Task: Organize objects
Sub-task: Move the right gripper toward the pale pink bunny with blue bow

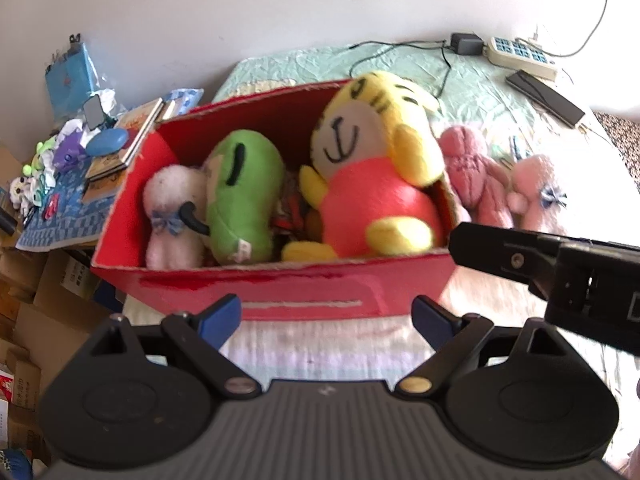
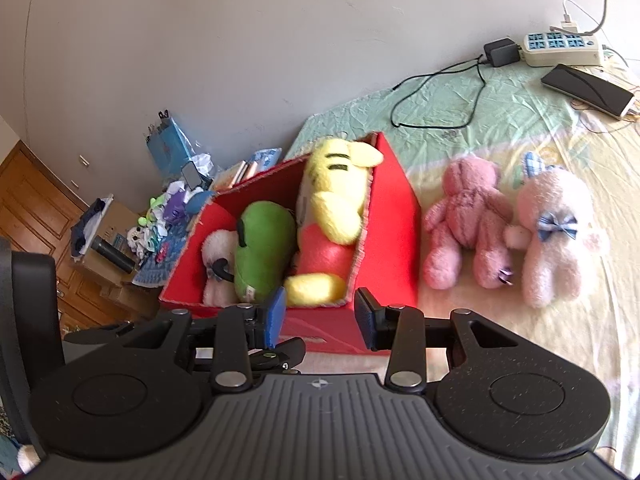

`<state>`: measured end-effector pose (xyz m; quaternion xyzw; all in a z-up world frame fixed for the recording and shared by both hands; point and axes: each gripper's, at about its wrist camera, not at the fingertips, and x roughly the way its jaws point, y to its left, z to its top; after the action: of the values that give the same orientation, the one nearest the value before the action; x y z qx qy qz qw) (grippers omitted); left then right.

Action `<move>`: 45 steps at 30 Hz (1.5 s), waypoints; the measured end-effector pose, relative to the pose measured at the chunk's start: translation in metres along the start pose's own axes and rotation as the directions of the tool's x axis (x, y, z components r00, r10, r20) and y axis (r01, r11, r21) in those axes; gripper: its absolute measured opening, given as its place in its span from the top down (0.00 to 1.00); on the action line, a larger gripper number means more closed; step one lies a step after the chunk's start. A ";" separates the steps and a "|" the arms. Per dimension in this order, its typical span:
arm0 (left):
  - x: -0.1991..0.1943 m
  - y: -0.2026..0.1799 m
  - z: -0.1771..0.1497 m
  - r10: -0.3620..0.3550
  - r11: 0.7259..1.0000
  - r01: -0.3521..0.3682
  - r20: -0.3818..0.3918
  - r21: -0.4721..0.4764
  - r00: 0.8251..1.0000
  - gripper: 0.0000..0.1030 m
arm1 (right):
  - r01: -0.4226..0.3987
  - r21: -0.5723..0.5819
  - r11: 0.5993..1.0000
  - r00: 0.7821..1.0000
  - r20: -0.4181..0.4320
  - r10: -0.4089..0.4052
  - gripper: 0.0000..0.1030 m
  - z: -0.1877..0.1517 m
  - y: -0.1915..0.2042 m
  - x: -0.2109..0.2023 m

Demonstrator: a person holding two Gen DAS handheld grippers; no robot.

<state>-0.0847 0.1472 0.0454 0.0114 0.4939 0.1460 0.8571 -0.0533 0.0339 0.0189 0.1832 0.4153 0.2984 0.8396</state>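
A red cardboard box (image 1: 304,288) (image 2: 396,216) stands on the bed. Inside it are a yellow tiger plush (image 1: 372,168) (image 2: 332,200), a green plush (image 1: 244,196) (image 2: 262,244) and a small white plush (image 1: 172,216) (image 2: 216,264). Two toys lie on the bed right of the box: a dark pink bear (image 1: 474,172) (image 2: 468,220) and a pale pink bunny (image 1: 534,188) (image 2: 556,232) with a blue bow. My left gripper (image 1: 326,316) is open in front of the box's near wall, holding nothing. My right gripper (image 2: 320,316) is open at the box's near rim, empty; its body (image 1: 560,276) shows in the left wrist view.
A power strip (image 2: 560,46), an adapter with a cable (image 2: 500,53) and a black device (image 2: 588,89) lie at the far side of the bed. Left of the bed is a cluttered stand with books, small toys and a blue bag (image 2: 172,144). Cardboard boxes (image 1: 24,312) sit below.
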 end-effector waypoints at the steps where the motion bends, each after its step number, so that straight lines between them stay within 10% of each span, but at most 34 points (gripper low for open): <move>1: 0.000 -0.004 -0.001 -0.003 1.000 0.003 -0.005 0.005 1.000 0.10 | 0.004 0.002 1.000 1.000 -0.005 -0.004 0.60 -0.001 -0.003 -0.002; 45: 0.030 -0.155 -0.025 -0.066 0.973 0.083 -0.089 0.216 0.994 0.07 | 0.133 0.235 0.963 0.991 -0.054 -0.123 0.59 -0.036 -0.139 -0.058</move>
<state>-0.0542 0.0035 -0.0183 0.0814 0.5414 0.0587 0.8348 -0.0614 -0.1062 -0.0453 0.2495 0.4753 0.1950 0.8209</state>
